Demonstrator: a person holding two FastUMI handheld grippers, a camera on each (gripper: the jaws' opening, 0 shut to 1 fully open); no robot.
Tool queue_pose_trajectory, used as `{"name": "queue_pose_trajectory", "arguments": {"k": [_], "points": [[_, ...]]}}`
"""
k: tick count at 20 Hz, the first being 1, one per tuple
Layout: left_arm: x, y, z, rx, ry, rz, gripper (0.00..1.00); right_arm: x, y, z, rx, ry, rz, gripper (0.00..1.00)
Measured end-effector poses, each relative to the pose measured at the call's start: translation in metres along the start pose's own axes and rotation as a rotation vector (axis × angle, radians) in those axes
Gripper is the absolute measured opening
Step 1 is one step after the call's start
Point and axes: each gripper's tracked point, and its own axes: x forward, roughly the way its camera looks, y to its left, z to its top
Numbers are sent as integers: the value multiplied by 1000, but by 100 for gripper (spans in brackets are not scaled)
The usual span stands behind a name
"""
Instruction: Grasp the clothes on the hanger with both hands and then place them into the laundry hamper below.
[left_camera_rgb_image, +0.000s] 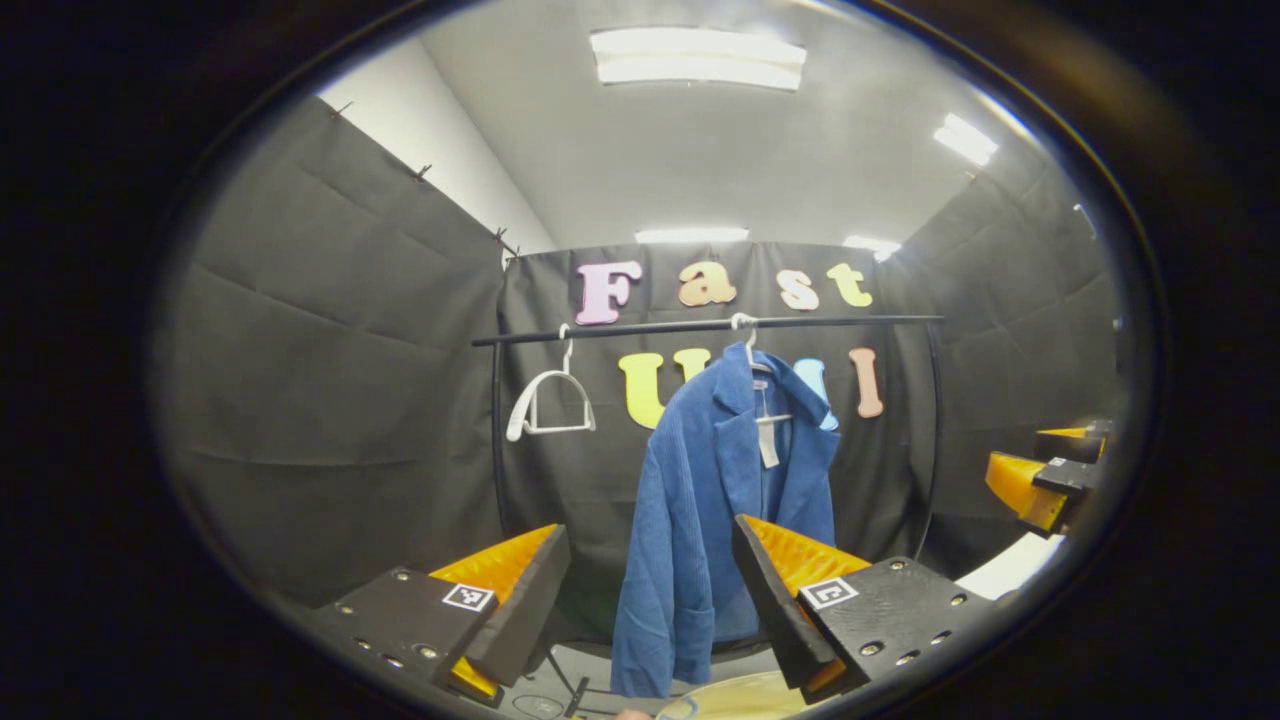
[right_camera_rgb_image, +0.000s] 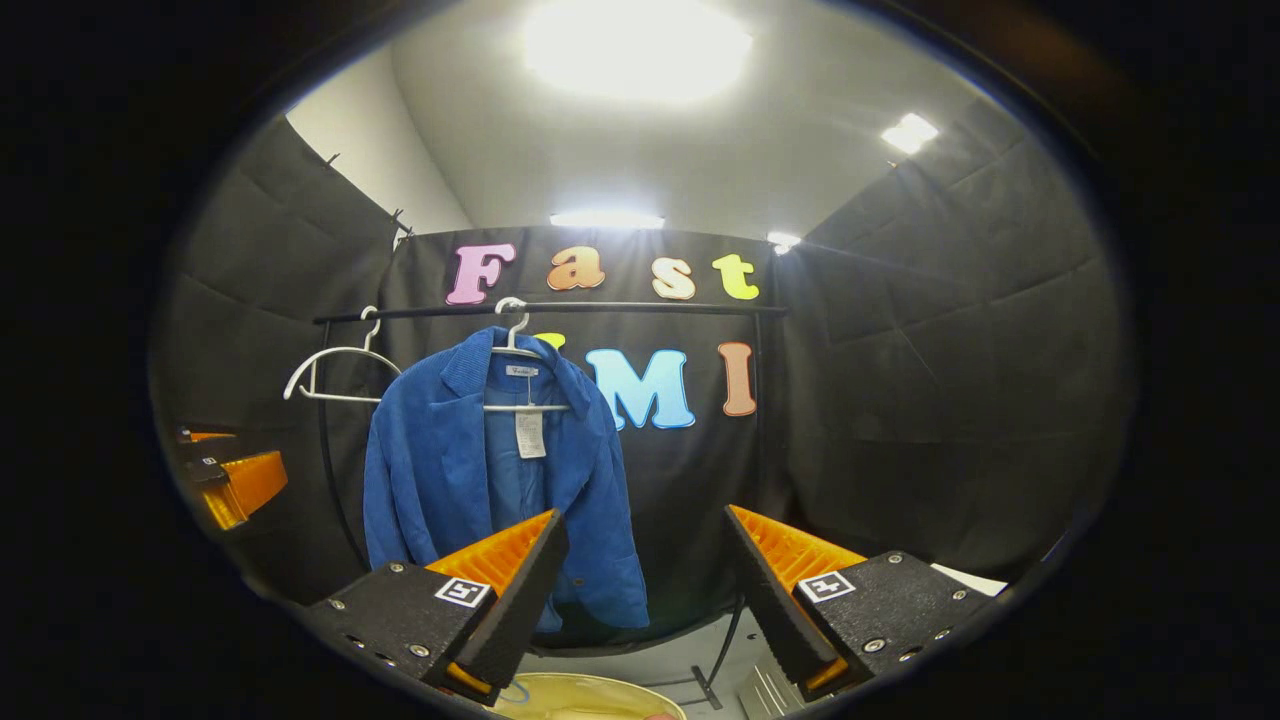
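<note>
Blue corduroy, that's what hangs ahead of me: a blue corduroy jacket (left_camera_rgb_image: 712, 520) on a white plastic hanger (left_camera_rgb_image: 752, 362), hooked over the thin black rail (left_camera_rgb_image: 700, 326) against the booth's black cloth wall, with a paper tag (right_camera_rgb_image: 529, 433) dangling inside its open front. Beside it on the same rail swings a second white hanger (left_camera_rgb_image: 548, 400), bare. My left tool (left_camera_rgb_image: 650, 600) is released, jaws spread wide with nothing between them, the jacket well beyond its tips. My right tool (right_camera_rgb_image: 645, 590) is released too, empty, the jacket hanging off to its left side and well apart from it. Down at the bottom edge of both views peeks the pale yellow rim of the round laundry hamper (right_camera_rgb_image: 590, 697), below the jacket.
</note>
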Motion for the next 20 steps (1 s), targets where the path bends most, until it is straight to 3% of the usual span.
{"name": "queue_pose_trajectory", "arguments": {"k": [2, 16, 17, 20], "points": [[2, -4, 6, 1, -9, 5, 100, 4, 0, 5, 18, -3, 11, 96], [73, -60, 50, 19, -51, 51, 100, 110, -5, 45, 33, -67, 139, 96], [80, -68, 52, 18, -50, 50, 94, 118, -4, 47, 32, -70, 150, 96], [99, -86, 52, 21, -46, 54, 94, 144, 1, 50, 36, -73, 190, 96]]}}
